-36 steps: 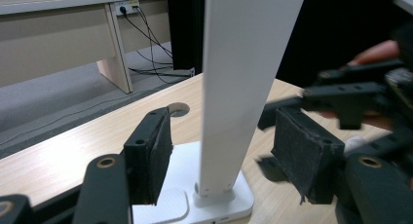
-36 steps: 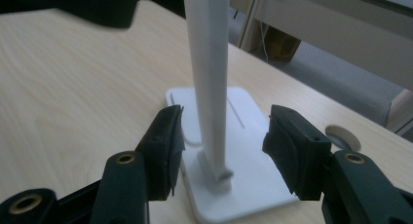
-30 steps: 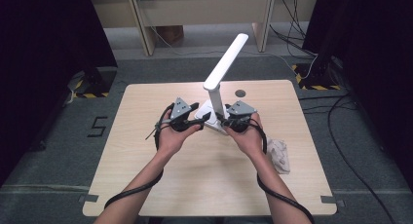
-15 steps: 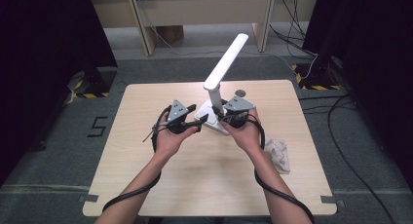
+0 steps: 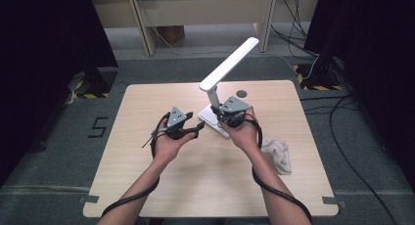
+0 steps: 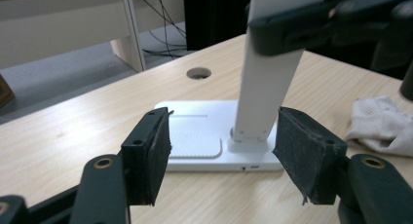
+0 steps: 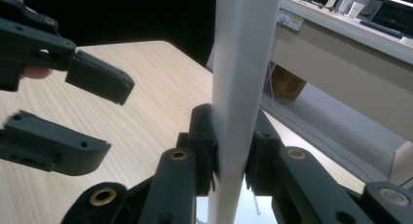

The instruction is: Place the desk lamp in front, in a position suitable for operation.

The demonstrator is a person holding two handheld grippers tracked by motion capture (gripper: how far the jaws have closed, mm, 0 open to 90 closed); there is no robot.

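Right gripper view: right gripper (image 7: 230,158) clamps lamp post (image 7: 241,87); jaws just closed.

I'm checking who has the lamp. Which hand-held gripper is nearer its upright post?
Right. The right hand-held gripper is clamped on the lamp post; the left hand-held gripper hangs open before the lamp base.

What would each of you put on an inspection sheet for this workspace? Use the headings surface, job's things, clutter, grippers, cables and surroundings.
Surface: light wooden table with a round hole near the far edge.
Job's things: white desk lamp, flat base on the table, post upright, head tilted up and away.
Clutter: crumpled pale cloth near the right edge.
Grippers: right gripper has just been closing, fingers pressed on the lamp post; left gripper open, just short of the lamp base.
Cables: black cable trails from each gripper; more on the floor at right.
Surroundings: grey floor, wooden bench legs behind, dark screens at both sides.
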